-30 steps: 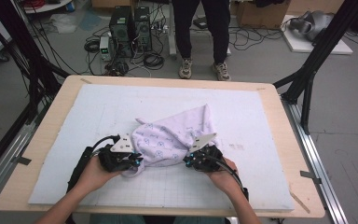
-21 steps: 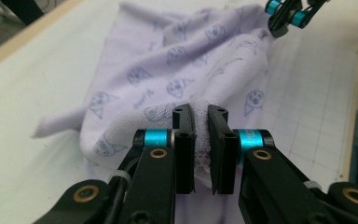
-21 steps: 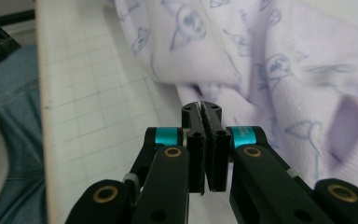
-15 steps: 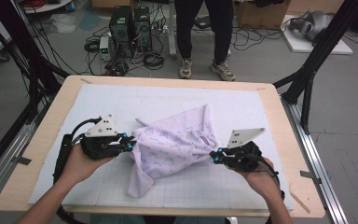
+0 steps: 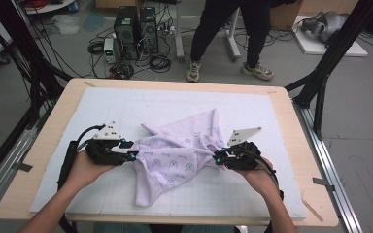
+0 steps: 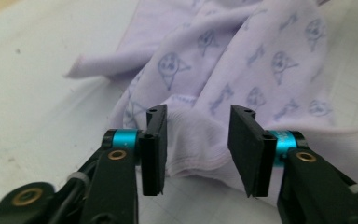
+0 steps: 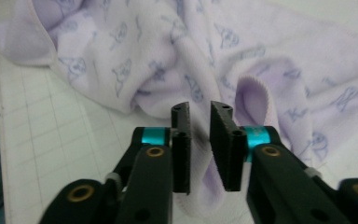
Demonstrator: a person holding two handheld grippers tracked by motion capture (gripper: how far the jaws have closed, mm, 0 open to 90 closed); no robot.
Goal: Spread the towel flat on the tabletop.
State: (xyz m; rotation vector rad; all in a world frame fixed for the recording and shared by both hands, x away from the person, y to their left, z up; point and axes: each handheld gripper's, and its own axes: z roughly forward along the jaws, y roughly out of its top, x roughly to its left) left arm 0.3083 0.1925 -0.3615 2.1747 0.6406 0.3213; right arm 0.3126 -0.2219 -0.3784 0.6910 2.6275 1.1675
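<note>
A lilac printed cloth (image 5: 179, 155) lies crumpled on the worktop (image 5: 281, 104), stretched between the two grippers. The left gripper (image 5: 132, 156) sits at the cloth's edge on one side, the right gripper (image 5: 217, 158) at the edge opposite, each held in a hand coming in from the near side.

In the left gripper view the jaws have just been opening and stand fairly wide; a hemmed fold of the cloth (image 6: 200, 135) lies in the gap, and the pads do not press on it. In the right gripper view the jaws have also just been opening, but only to a narrow gap; the cloth (image 7: 200, 154) runs between them and past them, loose, with daylight either side of it.

The worktop is a pale wooden board covered by a white mat (image 5: 102, 104) with a faint grid. Beyond the far edge from the grippers is a grey floor with tangled cables (image 5: 150, 60), a black computer tower (image 5: 126, 26) and a person standing (image 5: 226, 34). Black frame struts (image 5: 335, 53) rise at both sides.
</note>
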